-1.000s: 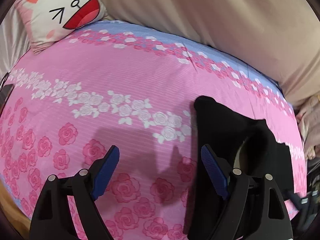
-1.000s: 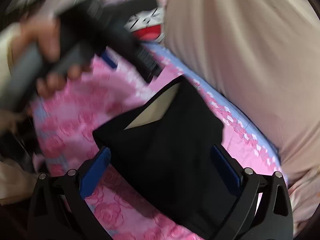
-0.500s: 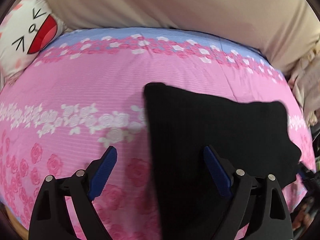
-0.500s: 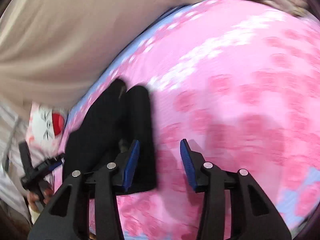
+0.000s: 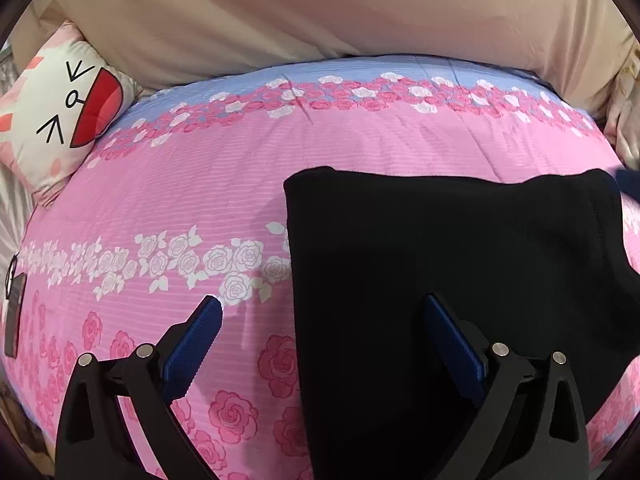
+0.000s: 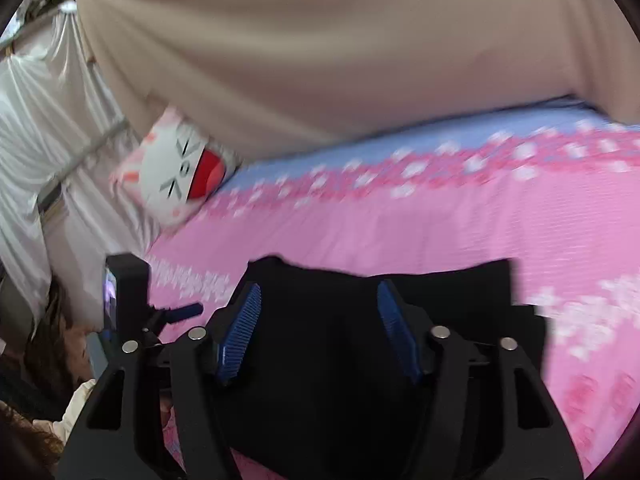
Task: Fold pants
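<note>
The black pants (image 5: 460, 280) lie folded in a flat rectangle on the pink rose-print bed cover (image 5: 200, 184). My left gripper (image 5: 320, 316) is open and empty above the pants' left edge: its left finger is over the cover, its right finger over the black cloth. In the right wrist view the pants (image 6: 460, 304) lie just ahead. My right gripper (image 6: 318, 304) is open and empty right over them. The left gripper's body (image 6: 128, 300) shows at the left of that view.
A white cat-face pillow (image 5: 60, 112) lies at the bed's far left corner; it also shows in the right wrist view (image 6: 180, 176). A beige sheet (image 5: 320, 12) hangs behind the bed. A dark phone-like object (image 5: 14, 312) lies at the left edge. White curtains (image 6: 40, 120) hang left.
The pants went from a loose fold to a flat rectangle. The left gripper swung right over them. The right gripper swung back to face the pants and stays open.
</note>
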{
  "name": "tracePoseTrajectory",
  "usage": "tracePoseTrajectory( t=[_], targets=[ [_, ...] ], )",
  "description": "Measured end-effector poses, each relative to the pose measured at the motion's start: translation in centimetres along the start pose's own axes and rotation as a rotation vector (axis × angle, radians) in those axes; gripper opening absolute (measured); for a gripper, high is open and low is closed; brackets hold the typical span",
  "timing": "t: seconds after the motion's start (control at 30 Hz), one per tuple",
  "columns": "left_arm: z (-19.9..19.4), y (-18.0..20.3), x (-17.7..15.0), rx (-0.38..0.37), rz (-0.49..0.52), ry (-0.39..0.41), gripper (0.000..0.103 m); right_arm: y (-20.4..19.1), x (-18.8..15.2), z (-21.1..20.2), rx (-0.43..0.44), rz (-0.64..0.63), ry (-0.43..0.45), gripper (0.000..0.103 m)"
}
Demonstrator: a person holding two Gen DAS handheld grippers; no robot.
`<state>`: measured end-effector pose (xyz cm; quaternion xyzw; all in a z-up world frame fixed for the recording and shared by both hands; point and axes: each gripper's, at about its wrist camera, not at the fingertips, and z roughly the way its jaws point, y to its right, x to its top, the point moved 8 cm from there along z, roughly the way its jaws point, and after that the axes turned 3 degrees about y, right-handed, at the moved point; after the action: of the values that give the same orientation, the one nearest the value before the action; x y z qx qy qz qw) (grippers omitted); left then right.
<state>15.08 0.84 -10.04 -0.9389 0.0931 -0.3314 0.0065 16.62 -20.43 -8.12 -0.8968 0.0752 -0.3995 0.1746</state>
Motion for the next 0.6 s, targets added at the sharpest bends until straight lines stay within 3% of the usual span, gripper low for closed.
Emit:
tracePoseTrajectory(
  t=[0.03,0.07,0.1,0.13,0.17,0.23,0.27,0.3,0.37,0.4,0.43,0.47,0.5,0.53,0.6],
  targets=[
    [0.1,0.0,0.0,-0.003,0.004,0.002,0.098,2.0,-0.5,1.6,-0.092,0.010,-0.033,0.046],
    [0.2,0.0,0.1,-0.017,0.003,0.006,0.098,5.1,-1.5,2.8,-0.133,0.083,-0.057,0.016],
    [0.6,0.0,0.0,-0.057,-0.008,0.001,0.098,7.7,-1.9,2.3,-0.089,0.221,-0.027,0.002],
    [0.8,0.2,-0.1,-0.072,-0.019,-0.009,0.098,8.8,-2.1,1.7,-0.030,0.323,-0.025,0.000],
    [0.8,0.1,0.0,-0.088,-0.034,-0.018,0.098,9.3,-1.9,0.7,0.006,0.396,-0.017,0.000],
    [-0.4,-0.3,1.1,-0.119,-0.074,-0.020,0.095,8.7,-1.0,-1.2,-0.060,0.342,0.017,0.006],
    [-1.3,-0.4,2.1,-0.131,-0.089,0.011,0.095,7.5,-0.3,-2.2,-0.049,0.306,0.035,0.007],
    [-2.3,-0.6,3.4,-0.124,-0.094,0.060,0.098,6.4,0.6,-2.7,-0.016,0.290,0.051,0.007],
    [-2.6,-1.0,5.7,-0.034,-0.071,0.116,0.098,4.1,1.9,-2.6,0.042,0.254,0.056,0.012],
    [-1.3,-1.3,6.8,0.030,-0.049,0.116,0.098,3.4,2.1,-1.8,0.058,0.240,0.049,0.024],
    [0.7,-1.7,7.3,0.087,-0.027,0.091,0.098,3.3,2.2,-0.4,0.060,0.228,0.030,0.045],
    [2.5,-2.1,7.4,0.137,-0.010,0.055,0.098,3.9,2.0,2.6,0.015,0.210,-0.027,0.056],
    [5.5,-2.7,7.3,0.204,0.009,0.000,0.098,4.9,1.6,4.8,-0.050,0.201,-0.074,0.058],
    [7.4,-3.0,7.1,0.231,0.018,-0.019,0.098,6.6,0.4,7.4,-0.144,0.190,-0.132,0.052],
    [9.4,-3.7,7.3,0.240,-0.002,0.009,0.098,6.3,1.6,7.4,-0.164,0.208,-0.112,0.047]
  ],
)
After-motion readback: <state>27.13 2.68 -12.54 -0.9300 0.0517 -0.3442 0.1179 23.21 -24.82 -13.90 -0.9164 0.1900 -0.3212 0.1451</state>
